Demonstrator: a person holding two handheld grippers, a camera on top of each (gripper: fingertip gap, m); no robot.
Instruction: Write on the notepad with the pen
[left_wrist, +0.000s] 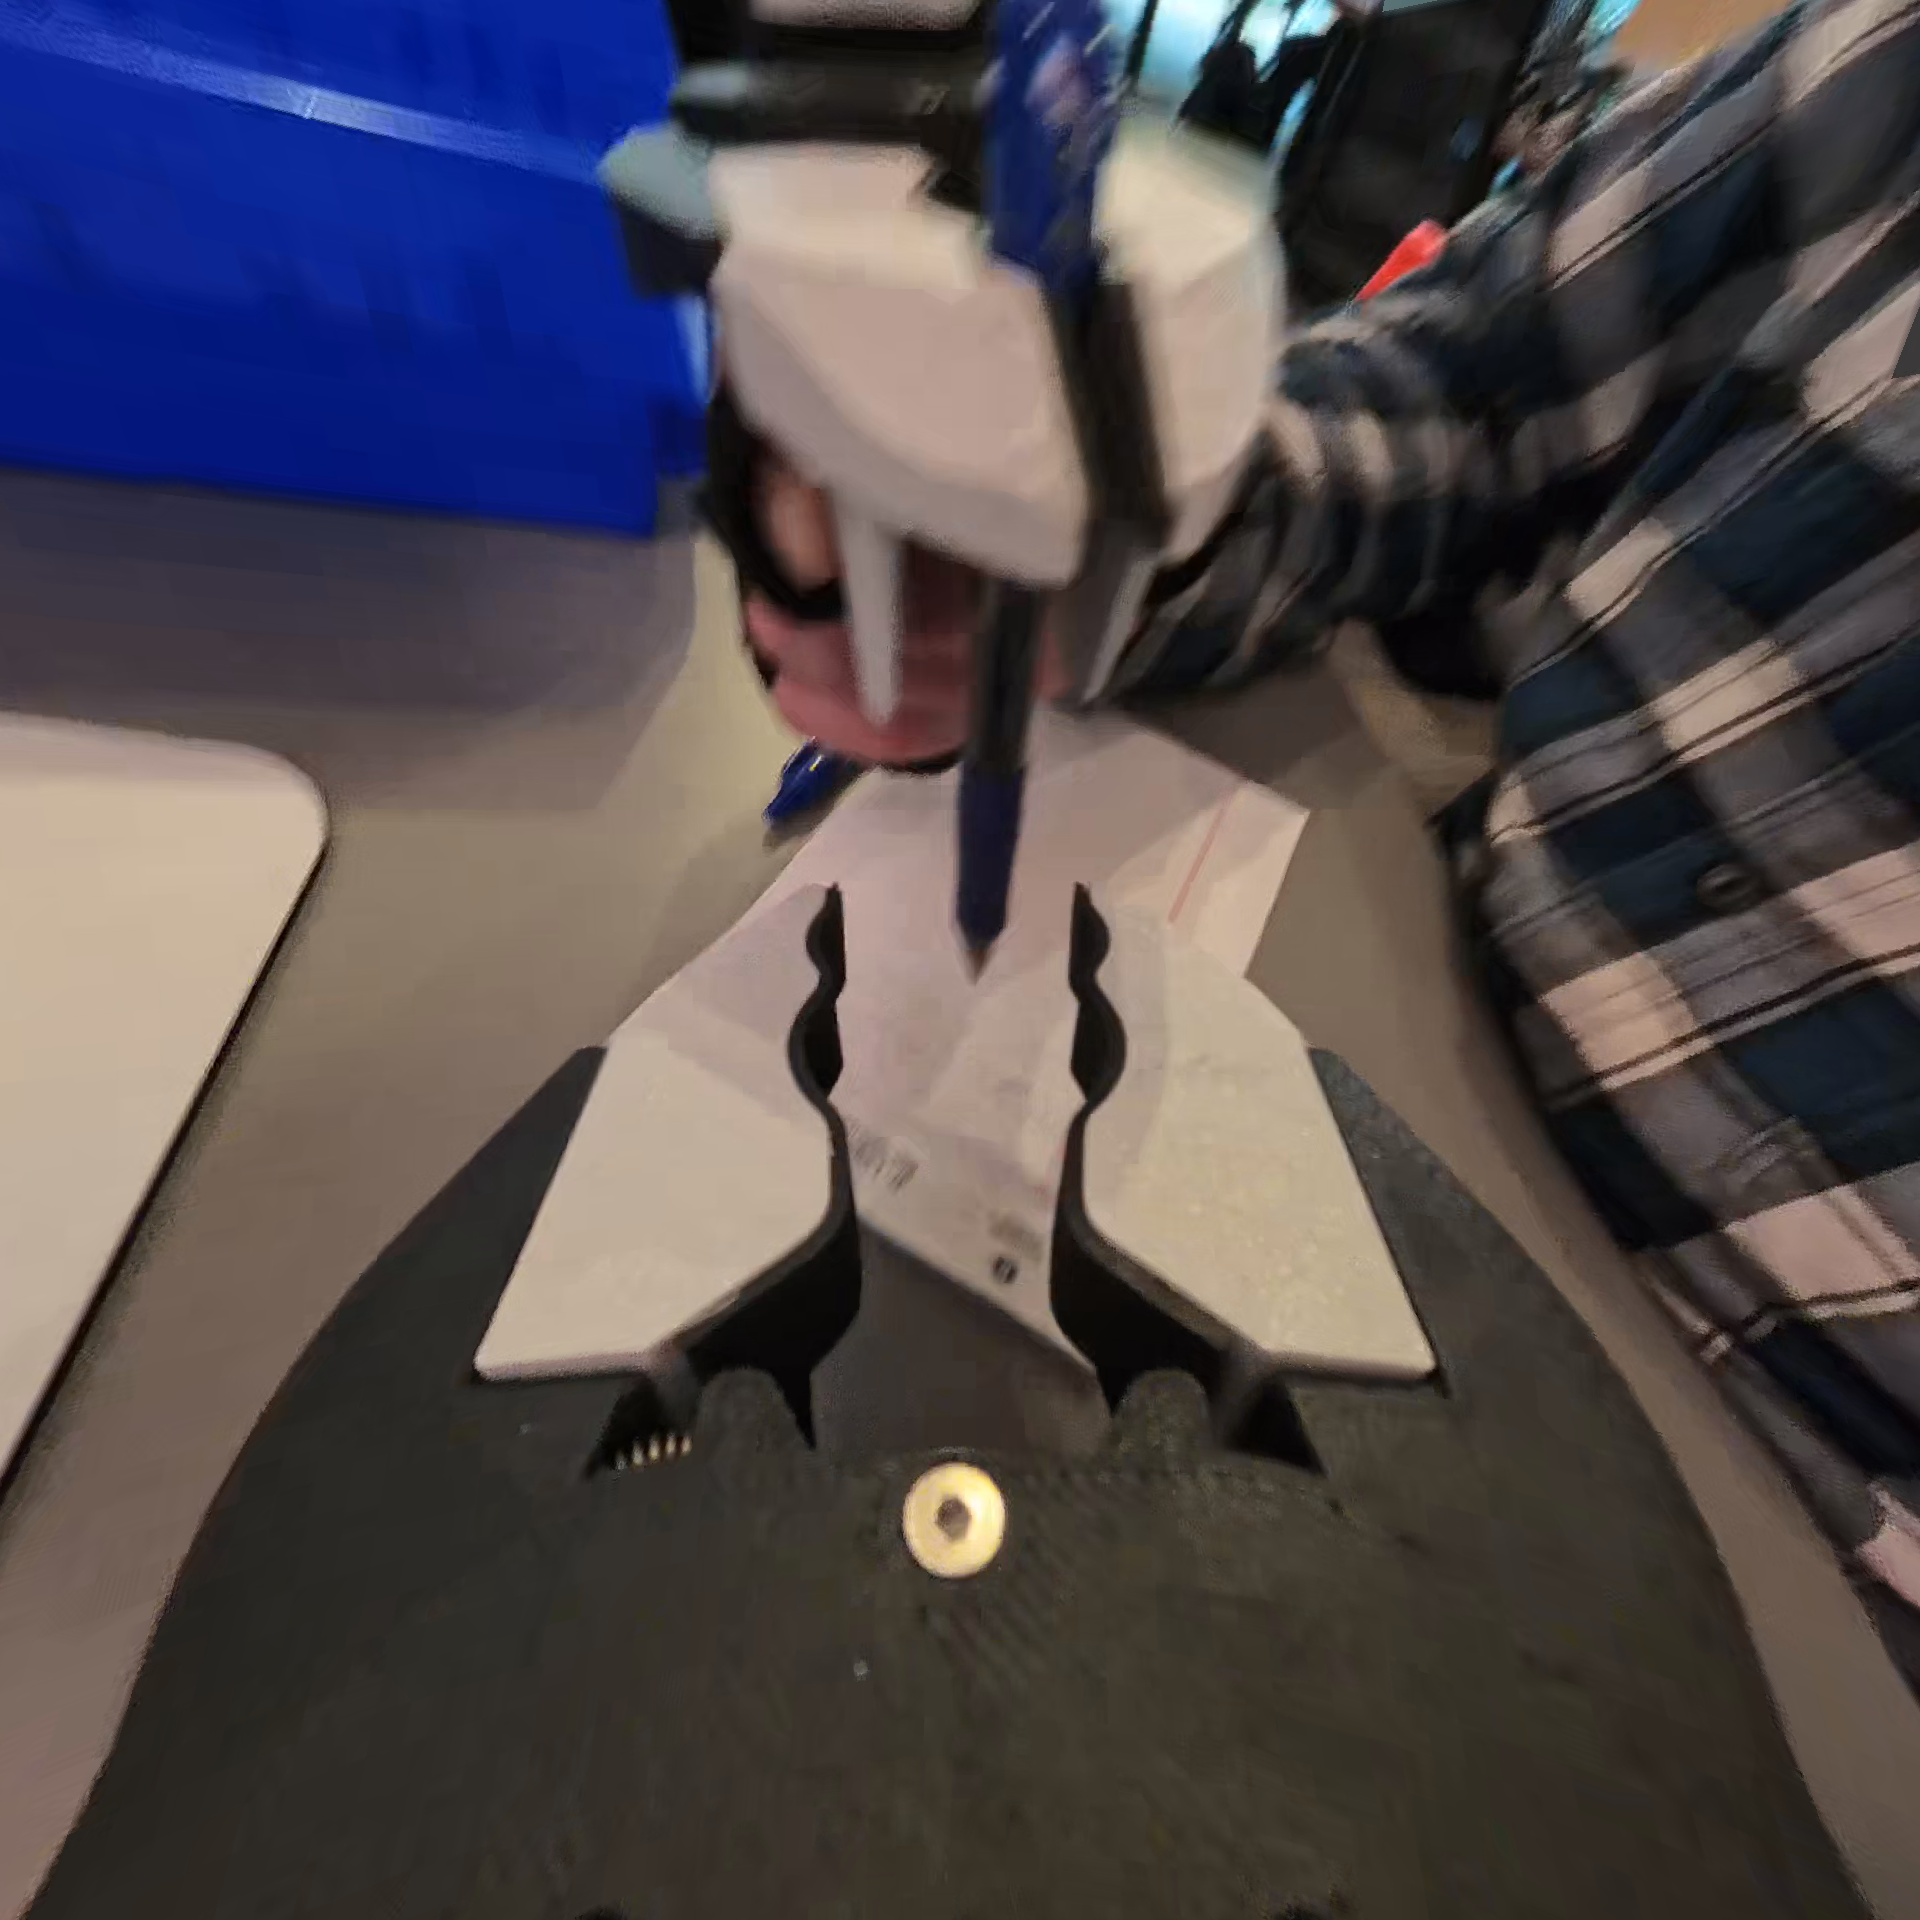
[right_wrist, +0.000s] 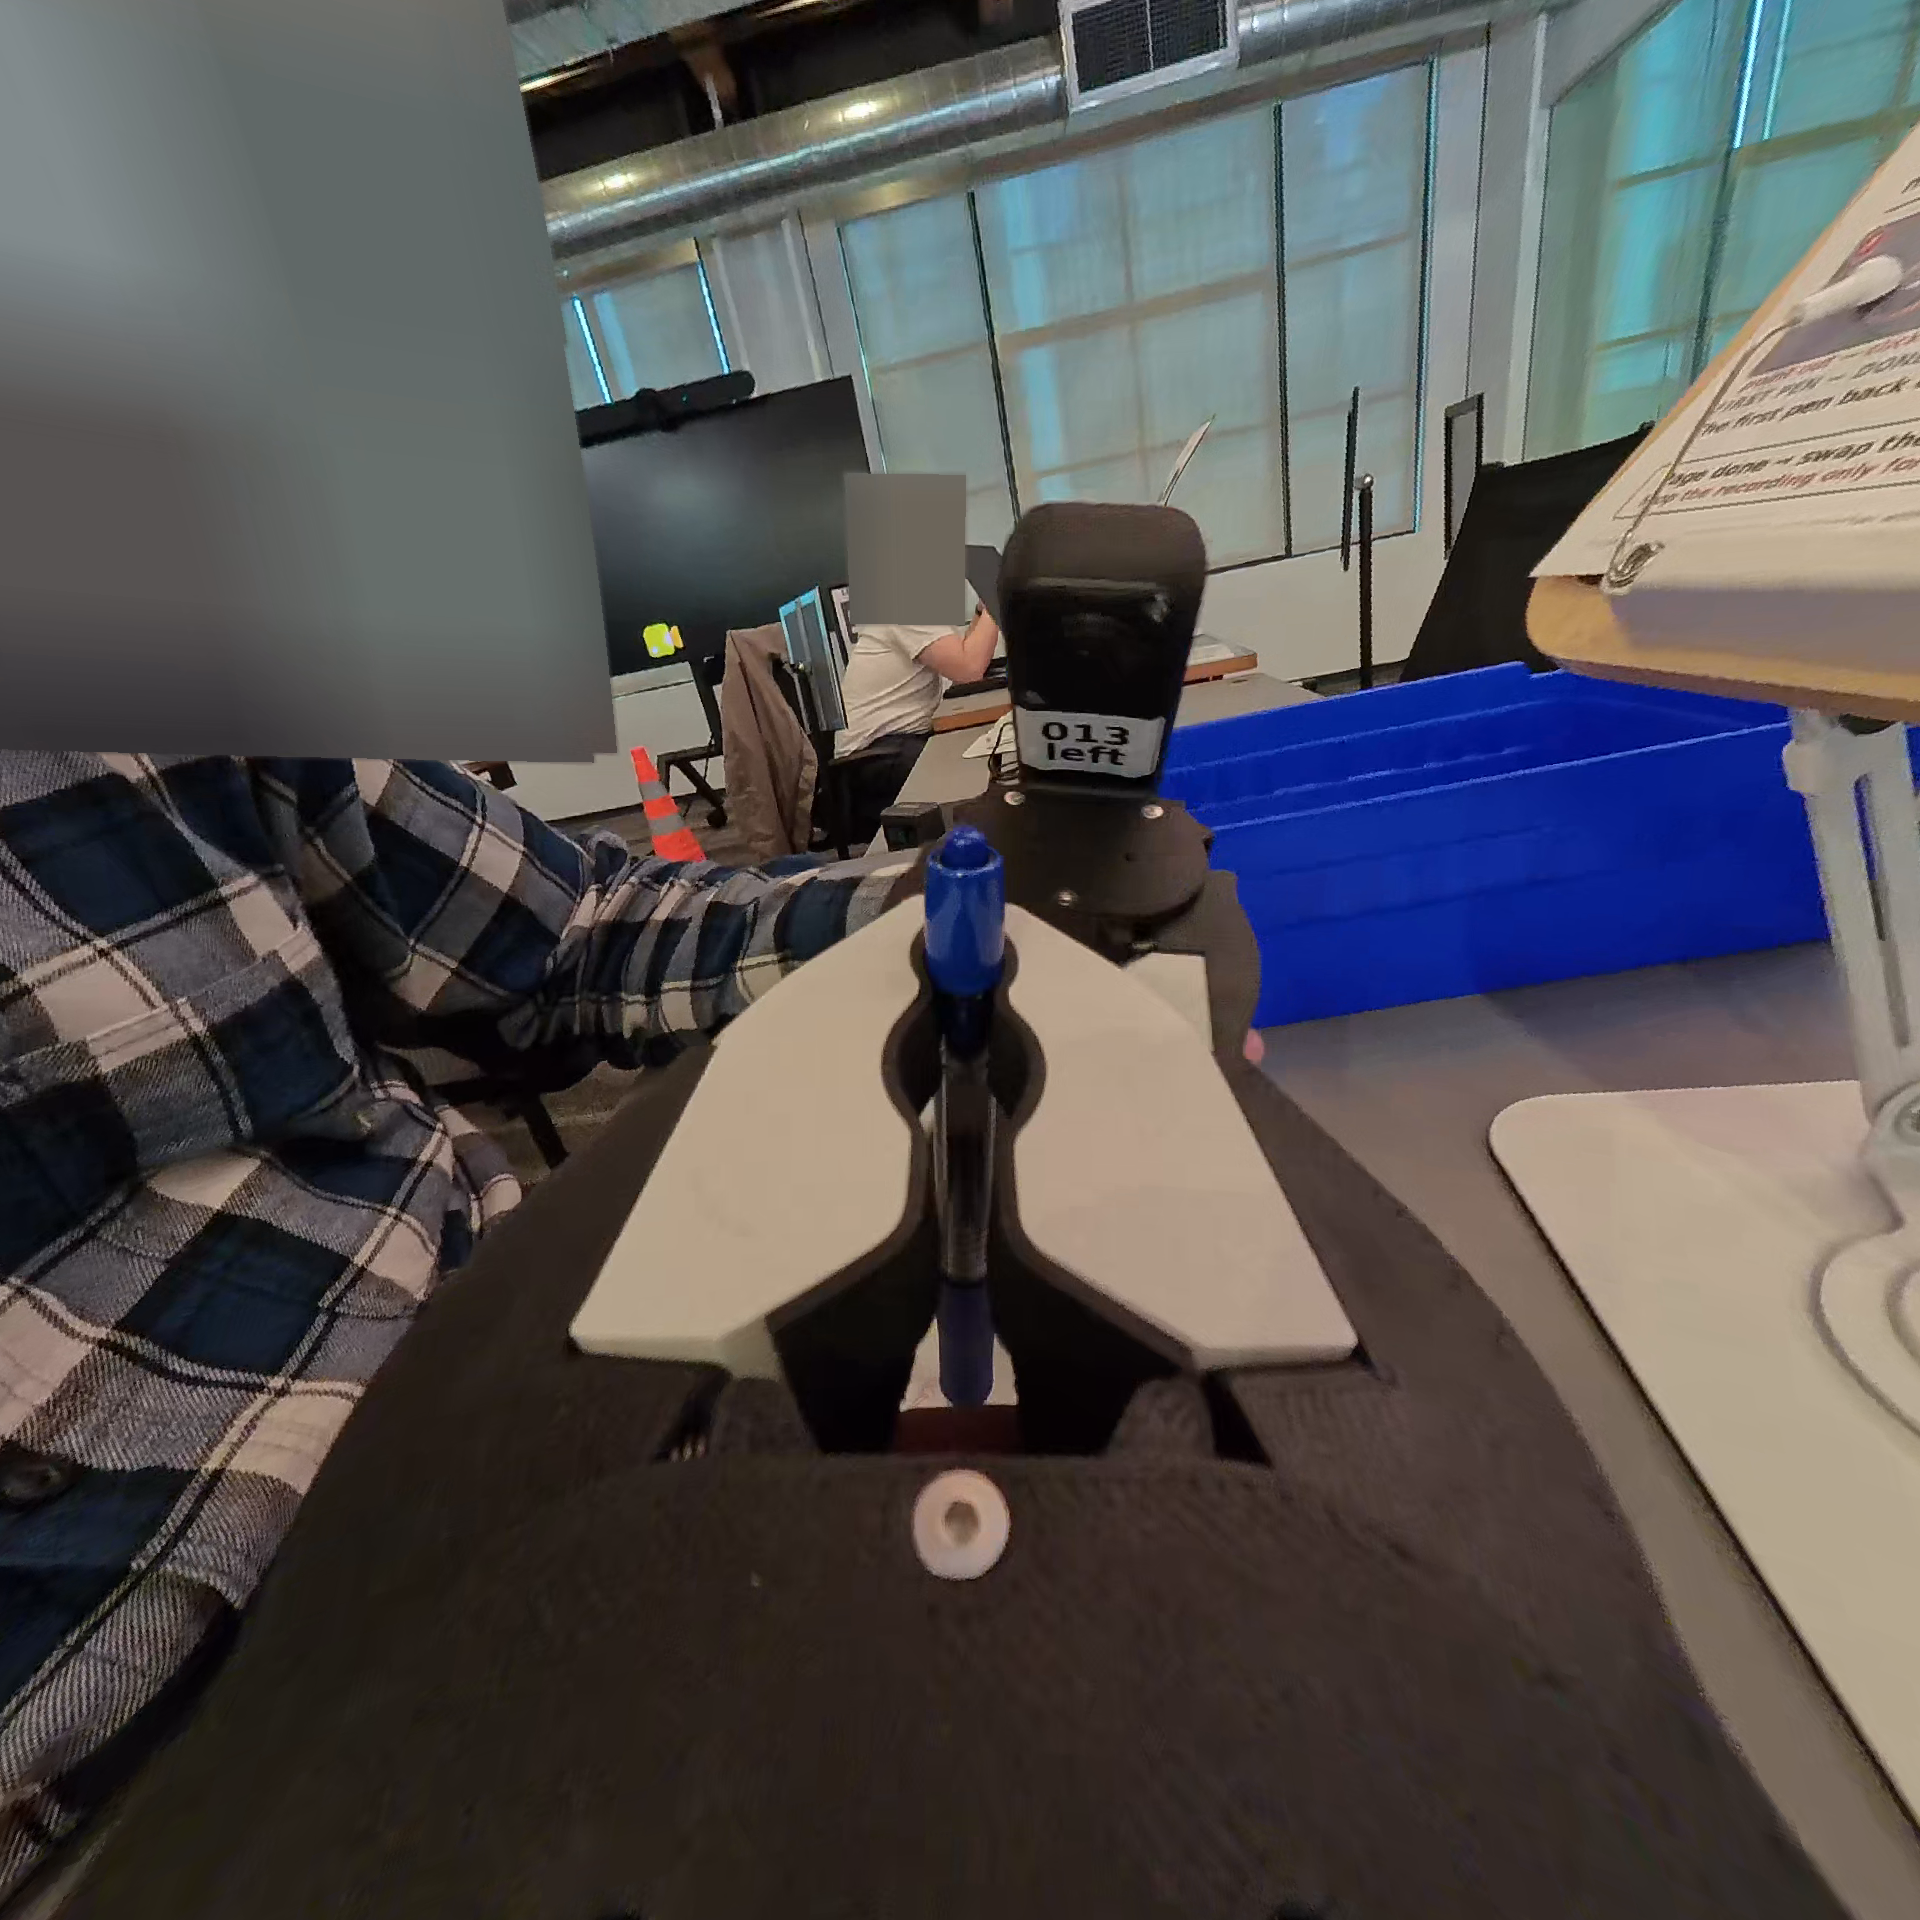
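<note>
The right tongs (right_wrist: 961, 987) clench a blue pen (right_wrist: 964, 914), its tip down on the notepad (left_wrist: 904, 997) on the desk (left_wrist: 499, 997). The left tongs (left_wrist: 956, 914) hang spread and bare over the notepad, either side of the pen tip.

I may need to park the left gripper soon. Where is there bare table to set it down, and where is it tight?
Bare grey table lies left of the notepad, between it and the white pad, below the blue bin. It is crowded on the notepad: the right gripper holds the pen over it, a blue item lies at its far-left edge, and the plaid sleeve borders its right.
</note>
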